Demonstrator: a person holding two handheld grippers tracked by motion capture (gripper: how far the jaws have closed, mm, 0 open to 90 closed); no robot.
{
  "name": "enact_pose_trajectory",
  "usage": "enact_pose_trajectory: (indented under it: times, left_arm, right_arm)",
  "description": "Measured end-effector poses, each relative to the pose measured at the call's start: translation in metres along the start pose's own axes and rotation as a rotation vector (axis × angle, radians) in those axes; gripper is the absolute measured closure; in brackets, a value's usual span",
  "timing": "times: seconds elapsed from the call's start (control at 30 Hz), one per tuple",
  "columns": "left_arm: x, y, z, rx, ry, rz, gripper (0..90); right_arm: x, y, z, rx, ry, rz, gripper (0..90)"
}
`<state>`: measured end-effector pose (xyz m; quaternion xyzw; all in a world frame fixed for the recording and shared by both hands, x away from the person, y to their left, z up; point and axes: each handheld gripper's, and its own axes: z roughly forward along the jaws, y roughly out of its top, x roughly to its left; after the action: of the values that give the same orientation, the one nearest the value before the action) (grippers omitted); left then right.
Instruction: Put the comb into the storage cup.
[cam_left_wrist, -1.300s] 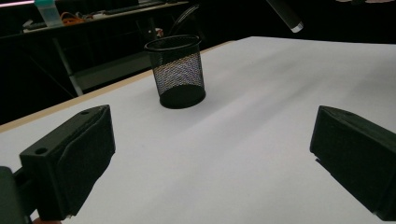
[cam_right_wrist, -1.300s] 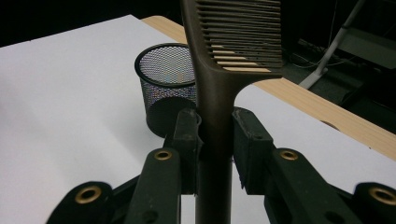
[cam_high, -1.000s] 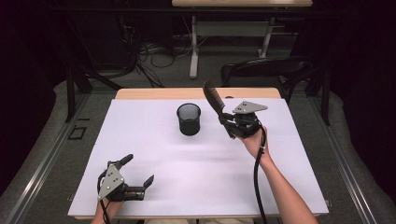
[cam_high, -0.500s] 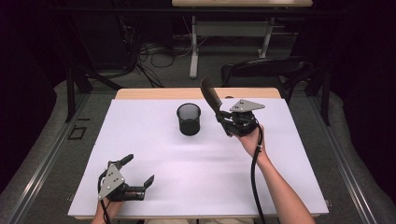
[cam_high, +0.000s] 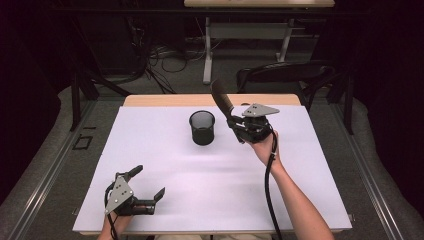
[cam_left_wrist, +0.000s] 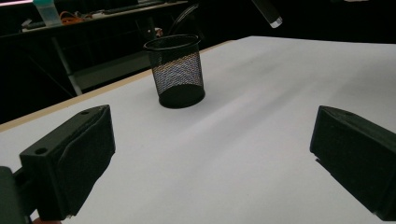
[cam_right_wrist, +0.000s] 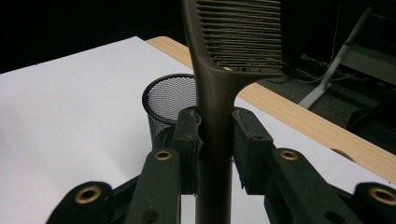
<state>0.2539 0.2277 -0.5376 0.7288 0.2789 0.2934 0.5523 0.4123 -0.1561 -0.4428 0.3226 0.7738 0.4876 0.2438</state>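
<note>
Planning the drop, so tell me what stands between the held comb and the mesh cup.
Nothing visible. The right gripper holds the dark brown plastic comb beside the black wire-mesh cup, whose mouth is open, with bare white table around it.

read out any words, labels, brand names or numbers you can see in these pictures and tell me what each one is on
None can be read.
The comb clamped in the right gripper shows no print on its handle or teeth.
The mesh cup, the white table cover and the open left gripper are unmarked.
The bottle on the far desk in the left gripper view is too blurred to show any label.
</note>
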Motion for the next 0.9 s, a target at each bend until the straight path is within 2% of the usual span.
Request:
enact_pose_trajectory:
  times: [0.67, 0.9]
  left_arm:
    - [0.000, 0.000, 0.000, -0.001, 0.002, 0.002, 0.0]
    - [0.000, 0.000, 0.000, -0.001, 0.001, 0.002, 0.0]
  right_arm:
    - [0.003, 0.011, 0.013, -0.016, 0.004, -0.007, 72.9]
    - [0.004, 0.011, 0.018, -0.022, 0.009, 0.004, 72.9]
